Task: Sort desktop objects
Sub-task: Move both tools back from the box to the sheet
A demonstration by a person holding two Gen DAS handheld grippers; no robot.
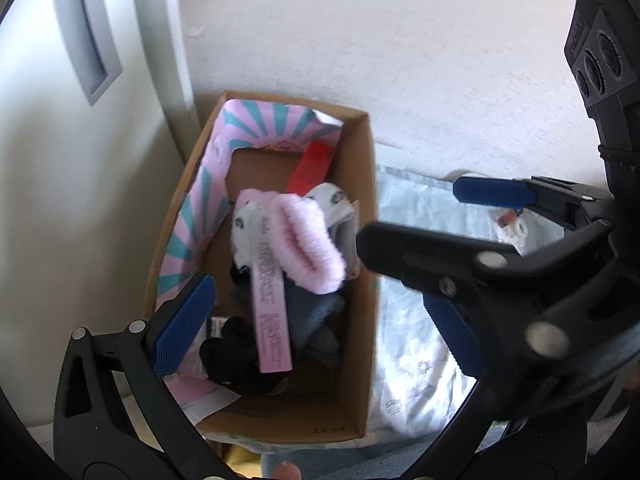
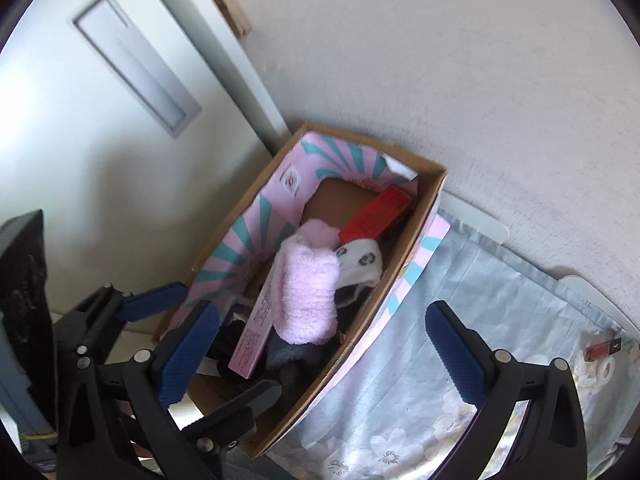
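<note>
Left wrist view: left gripper (image 1: 320,336) spread wide, grasping nothing, over cardboard box (image 1: 366,248) at frame centre; pink fluffy sock (image 1: 308,244) and pink carton (image 1: 270,300) lie inside. Right wrist view: right gripper (image 2: 324,344) likewise released; red carton (image 2: 376,216) leans in the box's upper end; floral cloth (image 2: 500,300) lower right.

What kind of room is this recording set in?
Probably a bedroom or other home room: a floral quilted cover, a cardboard box of socks against a white wall, and a white door.
</note>
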